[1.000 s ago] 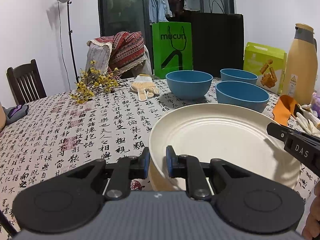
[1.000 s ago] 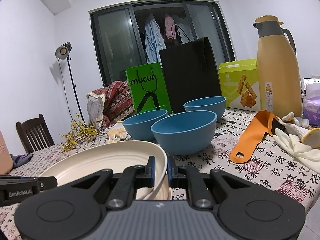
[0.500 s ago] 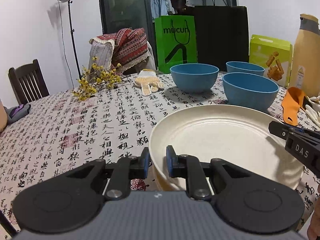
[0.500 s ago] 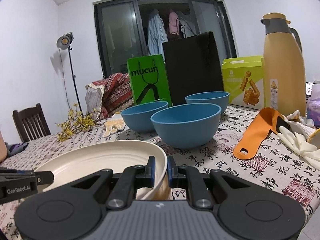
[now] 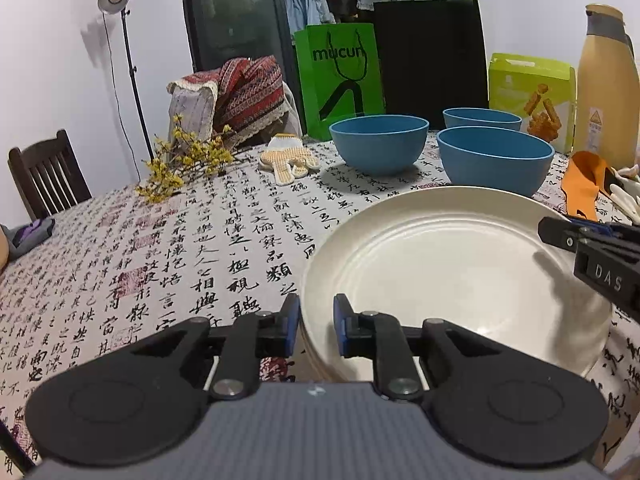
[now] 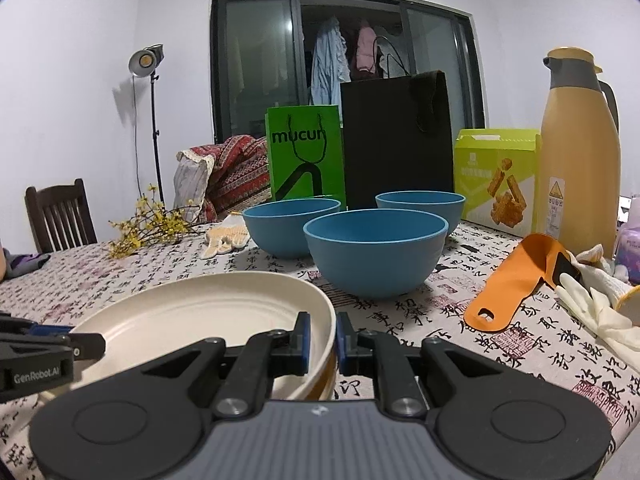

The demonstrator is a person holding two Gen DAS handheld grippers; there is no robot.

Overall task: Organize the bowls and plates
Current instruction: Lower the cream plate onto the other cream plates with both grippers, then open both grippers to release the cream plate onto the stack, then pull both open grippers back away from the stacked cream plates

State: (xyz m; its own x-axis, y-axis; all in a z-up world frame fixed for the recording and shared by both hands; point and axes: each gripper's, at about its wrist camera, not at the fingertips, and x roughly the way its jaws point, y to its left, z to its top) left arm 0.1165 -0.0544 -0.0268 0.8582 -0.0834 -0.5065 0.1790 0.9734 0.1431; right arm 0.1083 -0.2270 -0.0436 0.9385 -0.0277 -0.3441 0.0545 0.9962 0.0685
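Both grippers are on the same big cream plate (image 5: 452, 272), which sits at the near edge of the counter (image 5: 160, 240) with its calligraphy-print cloth. The left gripper (image 5: 316, 324) has its fingers narrowed around the plate's near-left rim, one finger outside and one inside the dish, and the right gripper (image 6: 322, 338) does the same on the opposite rim. From the right wrist view there looks to be an orange-brown edge under the cream rim, so it might be a stack of plates rather than one, hard to say at that angle. Past the plate are three blue bowls in a loose cluster: the nearest bowl (image 6: 376, 258), a left bowl (image 6: 290, 226) and a far bowl (image 6: 422, 208), all upright and apart from the plate. Off to the right lies an orange shoehorn-like thing (image 6: 516, 280) beside white gloves (image 6: 596, 308), with a tan thermos (image 6: 578, 152) behind them.
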